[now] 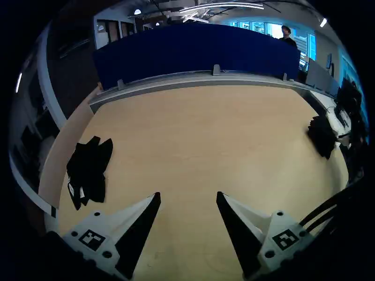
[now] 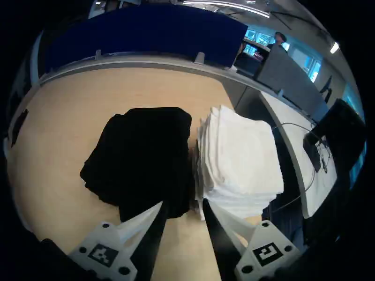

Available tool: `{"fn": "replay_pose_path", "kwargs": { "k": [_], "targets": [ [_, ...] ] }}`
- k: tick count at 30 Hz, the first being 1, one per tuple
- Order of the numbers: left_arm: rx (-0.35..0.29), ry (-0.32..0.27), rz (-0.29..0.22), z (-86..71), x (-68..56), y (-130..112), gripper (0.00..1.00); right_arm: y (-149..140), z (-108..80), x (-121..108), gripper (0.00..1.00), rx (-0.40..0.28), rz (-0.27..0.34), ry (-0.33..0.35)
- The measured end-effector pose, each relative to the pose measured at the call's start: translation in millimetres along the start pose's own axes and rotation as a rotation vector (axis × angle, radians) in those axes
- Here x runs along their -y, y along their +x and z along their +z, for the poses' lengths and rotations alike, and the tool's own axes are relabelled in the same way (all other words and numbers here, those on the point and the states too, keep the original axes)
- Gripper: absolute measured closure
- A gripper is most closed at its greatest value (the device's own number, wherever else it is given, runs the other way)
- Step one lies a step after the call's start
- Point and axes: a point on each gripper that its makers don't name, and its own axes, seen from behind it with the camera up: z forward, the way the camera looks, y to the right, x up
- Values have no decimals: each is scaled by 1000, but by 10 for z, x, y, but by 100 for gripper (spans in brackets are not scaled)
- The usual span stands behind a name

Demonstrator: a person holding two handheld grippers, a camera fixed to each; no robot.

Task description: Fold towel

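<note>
In the right gripper view, a stack of folded black towels (image 2: pixel 140 159) lies on the wooden table (image 2: pixel 61 122), with a stack of folded white towels (image 2: pixel 241 159) right beside it. My right gripper (image 2: pixel 183 206) hovers at the near edge of both stacks, over the seam between them, open with nothing between its fingers. In the left gripper view, my left gripper (image 1: pixel 187 194) stands open over bare tabletop (image 1: pixel 201 136). A loose, crumpled black towel (image 1: pixel 88 171) lies to its left. The black stack (image 1: pixel 323 136) sits far off at the right edge.
A blue partition (image 1: pixel 197 51) with a grey rail runs along the table's far side. Beyond the right edge stand a grey desk with cables (image 2: pixel 304 140) and dark equipment (image 2: pixel 340 126). A person (image 1: pixel 287 35) stands far behind the partition.
</note>
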Motion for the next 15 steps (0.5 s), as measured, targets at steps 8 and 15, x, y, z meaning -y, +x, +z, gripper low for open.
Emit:
{"fn": "replay_pose_path", "kwargs": {
  "k": [8, 15],
  "targets": [
    [-5, -5, -8, -17, 13, 9, 12, 125, -120, -22, 15, -46, 6, -19],
    [-17, -6, -6, -23, 43, 40, 12, 499, -285, 115, 15, -166, 40, -14]
  ]
}}
